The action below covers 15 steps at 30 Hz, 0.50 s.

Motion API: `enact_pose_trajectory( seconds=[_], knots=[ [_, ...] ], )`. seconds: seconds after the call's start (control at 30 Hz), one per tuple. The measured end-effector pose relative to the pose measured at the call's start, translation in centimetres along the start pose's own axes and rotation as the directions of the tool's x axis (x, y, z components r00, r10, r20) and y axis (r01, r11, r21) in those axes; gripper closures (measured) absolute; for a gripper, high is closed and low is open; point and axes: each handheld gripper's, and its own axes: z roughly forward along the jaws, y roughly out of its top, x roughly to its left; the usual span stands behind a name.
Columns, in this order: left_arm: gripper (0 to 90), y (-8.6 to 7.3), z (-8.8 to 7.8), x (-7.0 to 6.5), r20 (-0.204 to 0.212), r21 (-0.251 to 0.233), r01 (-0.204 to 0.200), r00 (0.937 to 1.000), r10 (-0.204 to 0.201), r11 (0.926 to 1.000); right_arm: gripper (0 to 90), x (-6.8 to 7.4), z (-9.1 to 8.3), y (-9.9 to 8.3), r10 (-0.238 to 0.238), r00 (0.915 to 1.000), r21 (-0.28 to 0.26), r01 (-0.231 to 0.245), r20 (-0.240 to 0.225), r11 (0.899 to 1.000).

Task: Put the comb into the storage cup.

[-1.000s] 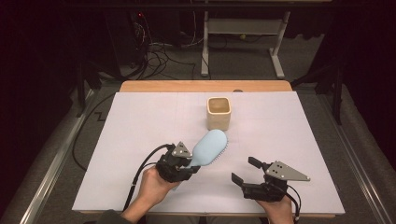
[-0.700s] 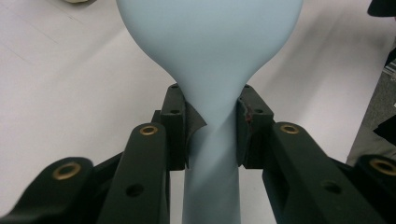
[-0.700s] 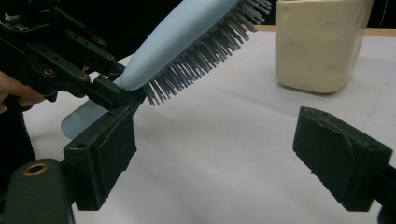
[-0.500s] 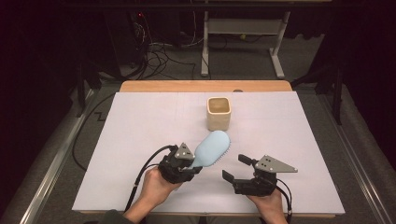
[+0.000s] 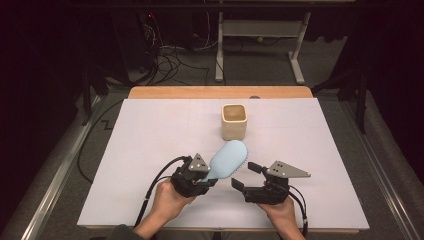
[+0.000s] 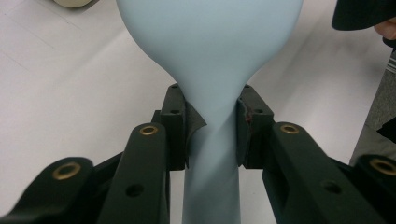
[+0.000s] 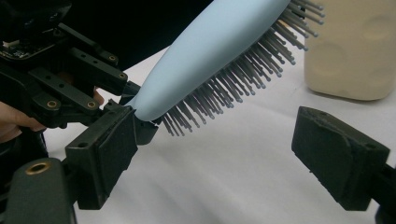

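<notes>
The left gripper (image 5: pixel 206 176) is clamped on the neck of a pale blue hairbrush (image 5: pixel 228 160) — in the left gripper view both pads (image 6: pixel 194 123) press against the narrow part where the handle widens into the head (image 6: pixel 210 42), and the handle runs back down between the black jaws. Held this way, the hairbrush is off the table and slants up and away from the person, its smooth back facing up and its grey bristles (image 7: pixel 243 77) pointing down and toward the right gripper's side.

The right gripper (image 5: pixel 245 176) sits just beside the brush head with its jaws spread wide and nothing between them — in its own view one pad (image 7: pixel 109 154) is low at the left near the brush's neck, the other (image 7: pixel 338 156) stands well apart at the right, and the bristles hang above the gap without touching either. The two grippers are close together at the near side of the table, each in a hand (image 5: pixel 167 205) that comes in from the bottom edge.

Beyond the brush head, farther up the white table cover (image 5: pixel 150 130), stands a cream square cup (image 5: pixel 234 121), upright and open at the top, apart from both brush and grippers. A bare wooden strip of table (image 5: pixel 175 92) shows past the cover's far edge.
</notes>
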Motion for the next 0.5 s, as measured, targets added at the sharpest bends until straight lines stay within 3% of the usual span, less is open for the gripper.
enact_pose_trajectory(
  seconds=[0.5],
  knots=[
    [69.6,0.3,0.1,-0.3,-0.001,-0.006,-0.010,1.0000,0.010,0.9999,14.6,-0.1,1.6,0.9,0.054,0.9977,0.015,-0.054,-0.042,0.998]
  ],
)
